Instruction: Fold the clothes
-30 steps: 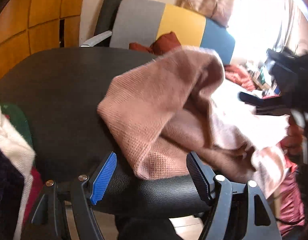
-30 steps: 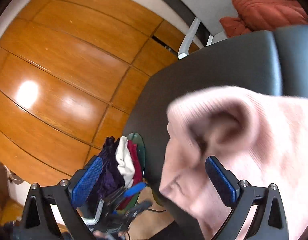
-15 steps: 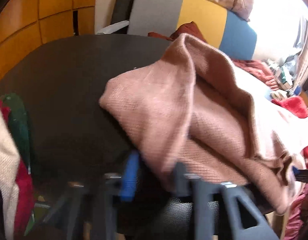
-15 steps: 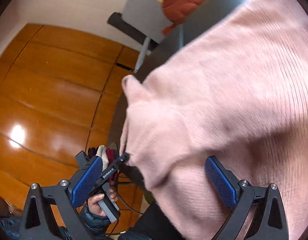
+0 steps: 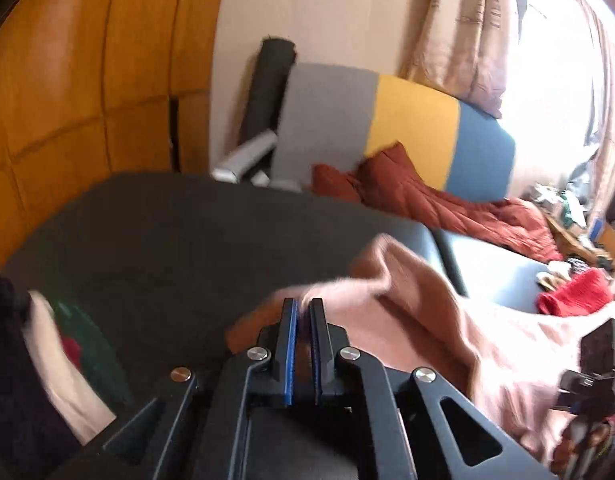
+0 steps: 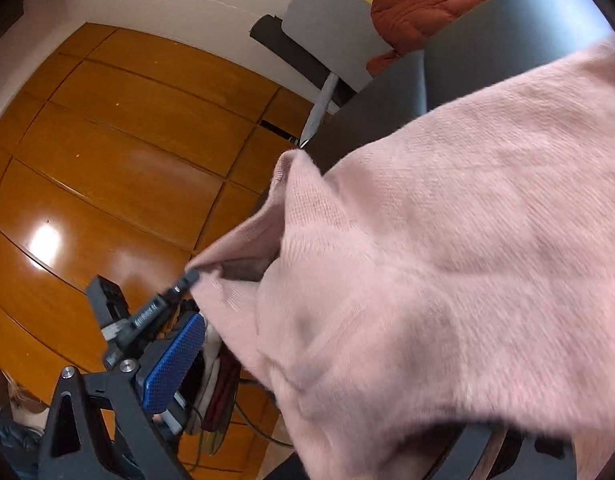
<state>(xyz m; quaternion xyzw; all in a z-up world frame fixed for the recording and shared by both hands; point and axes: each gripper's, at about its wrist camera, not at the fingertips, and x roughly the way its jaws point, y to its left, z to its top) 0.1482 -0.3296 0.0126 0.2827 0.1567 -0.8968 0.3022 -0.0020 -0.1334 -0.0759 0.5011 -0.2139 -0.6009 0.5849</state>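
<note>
Pinching the edge of the pink sweater point(image 5: 423, 316), your left tongs point(image 5: 303, 320) are clamped tight on the knit, pads nearly together with fabric squeezed between them. The sweater drapes off to the right over the dark bench point(image 5: 179, 232) and fills most of the right wrist view point(image 6: 447, 260), held up in front of that camera. Your right tongs point(image 6: 307, 368) are half buried: only the blue pad point(image 6: 173, 364) of one finger shows, the other is hidden under the cloth, so honestly I can't say if they're gripping. Other clothes point(image 5: 47, 360) are heaped at the bench's left edge.
</note>
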